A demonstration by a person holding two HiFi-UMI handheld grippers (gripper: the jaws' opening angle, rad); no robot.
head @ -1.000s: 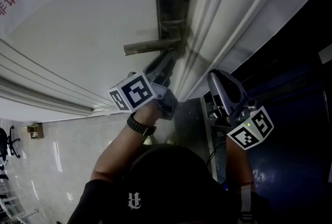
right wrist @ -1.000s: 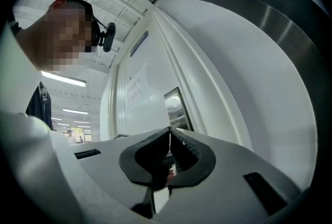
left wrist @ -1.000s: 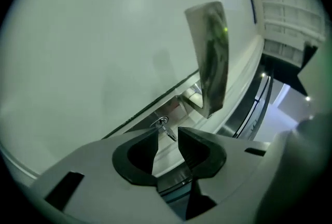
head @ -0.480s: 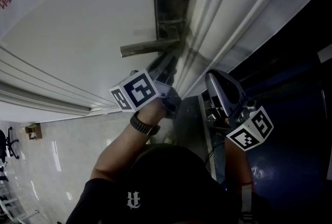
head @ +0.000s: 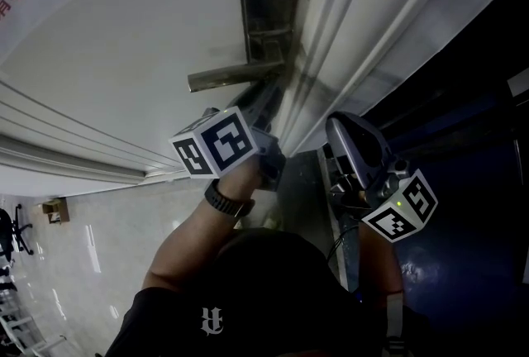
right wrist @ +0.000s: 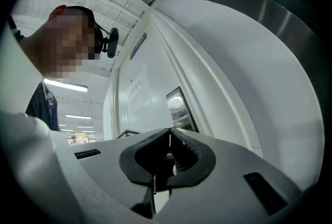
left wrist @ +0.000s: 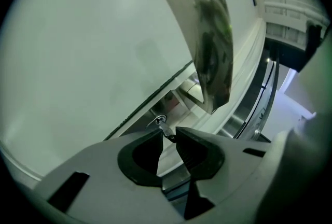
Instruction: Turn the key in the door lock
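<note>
Door lock plate (head: 270, 12) sits at the right edge of the white door (head: 124, 41), with the lever handle (head: 235, 76) crossing it. The left gripper (left wrist: 167, 134) has just been closing and pinches the key (left wrist: 162, 123) in the cylinder. The right gripper (right wrist: 169, 134) idles, jaws together, empty. Best to roll squarely about the key's axis, pinch firm, no sideways prying.

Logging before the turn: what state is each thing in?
left gripper: jaws have just been closing, now shut on the key.
key: sticking out of the door, pinched at the jaw tips.
right gripper: shut, empty.
door handle: ungripped.
</note>
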